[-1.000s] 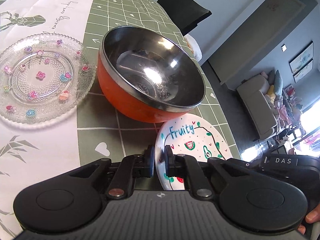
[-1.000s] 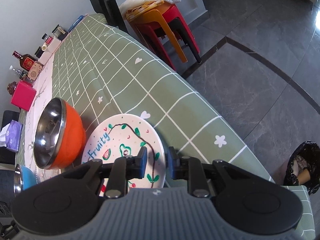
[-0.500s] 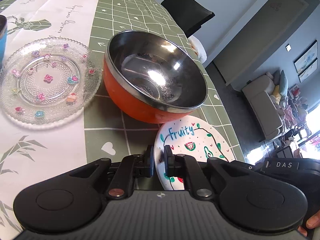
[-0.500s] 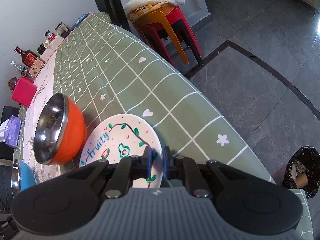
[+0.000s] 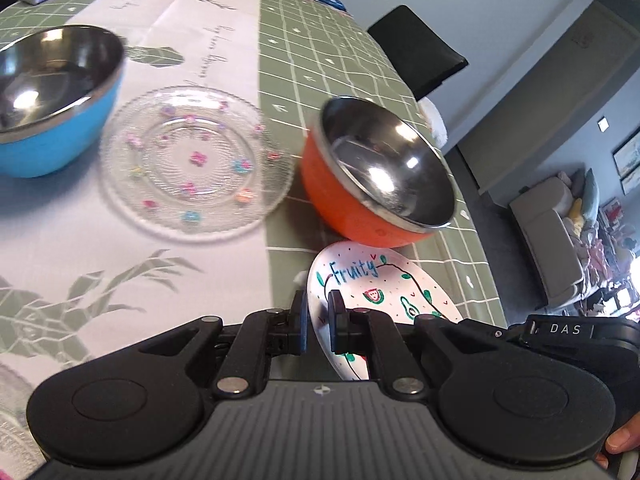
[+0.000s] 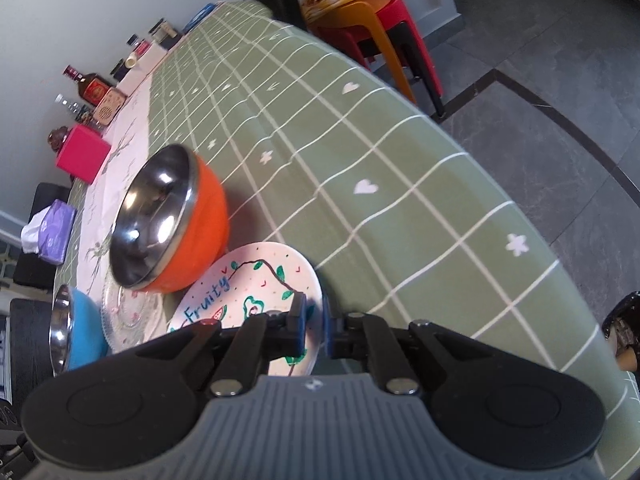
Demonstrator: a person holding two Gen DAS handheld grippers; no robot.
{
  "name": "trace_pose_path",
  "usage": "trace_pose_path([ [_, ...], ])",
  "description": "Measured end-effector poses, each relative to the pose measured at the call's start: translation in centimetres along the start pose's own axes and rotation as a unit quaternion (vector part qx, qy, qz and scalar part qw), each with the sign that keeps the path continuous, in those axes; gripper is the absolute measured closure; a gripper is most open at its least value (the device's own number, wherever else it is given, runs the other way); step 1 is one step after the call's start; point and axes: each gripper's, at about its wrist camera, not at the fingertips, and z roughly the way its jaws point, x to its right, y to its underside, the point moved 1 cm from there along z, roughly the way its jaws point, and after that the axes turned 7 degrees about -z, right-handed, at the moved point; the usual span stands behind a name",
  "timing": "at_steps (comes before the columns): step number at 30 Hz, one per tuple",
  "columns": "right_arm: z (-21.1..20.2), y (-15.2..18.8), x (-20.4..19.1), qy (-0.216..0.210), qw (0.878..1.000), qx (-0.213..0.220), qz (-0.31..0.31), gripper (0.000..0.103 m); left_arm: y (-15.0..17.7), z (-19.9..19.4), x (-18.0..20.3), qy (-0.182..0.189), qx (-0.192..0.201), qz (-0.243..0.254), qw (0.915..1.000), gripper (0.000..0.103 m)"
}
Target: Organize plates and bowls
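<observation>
A white "Fruity" plate [image 5: 384, 292] is gripped at both rims and looks tilted and raised off the table beside the orange steel-lined bowl [image 5: 376, 176]. My left gripper [image 5: 318, 322] is shut on its near left rim. My right gripper [image 6: 314, 326] is shut on the plate's [image 6: 248, 288] right rim. A clear glass plate with coloured flowers [image 5: 196, 162] lies left of the orange bowl, and a blue bowl [image 5: 52, 96] stands further left. The orange bowl [image 6: 172, 216], glass plate [image 6: 128, 308] and blue bowl [image 6: 76, 332] also show in the right wrist view.
The table has a green checked cloth [image 6: 360, 152] with a white runner [image 5: 100, 240]. A pink box [image 6: 82, 154], a tissue pack [image 6: 50, 232] and bottles [image 6: 90, 88] stand at the far end. A black chair [image 5: 420, 52] and stacked stools [image 6: 372, 24] flank the table edge.
Both grippers have moved left with the Fruity plate; the blue bowl came into the left view. The right gripper closed on the plate's rim during the last second.
</observation>
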Motion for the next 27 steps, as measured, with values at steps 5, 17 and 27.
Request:
trace_pose_path([
  [5,1.3,0.4,-1.5,-0.009,1.0,-0.012,-0.023,0.097,-0.1,-0.2,-1.7,-0.014,-0.004,-0.011,0.9998,0.093],
  [17,2.0,0.7,-1.6,-0.021,0.998,-0.033,-0.043,0.08,0.0,0.3,-2.5,0.006,-0.001,0.012,0.9999,0.075],
  [27,2.2,0.9,-1.9,-0.009,0.998,-0.029,-0.059,0.093,0.0,0.8,-2.1,0.007,0.004,0.027,0.9996,0.084],
])
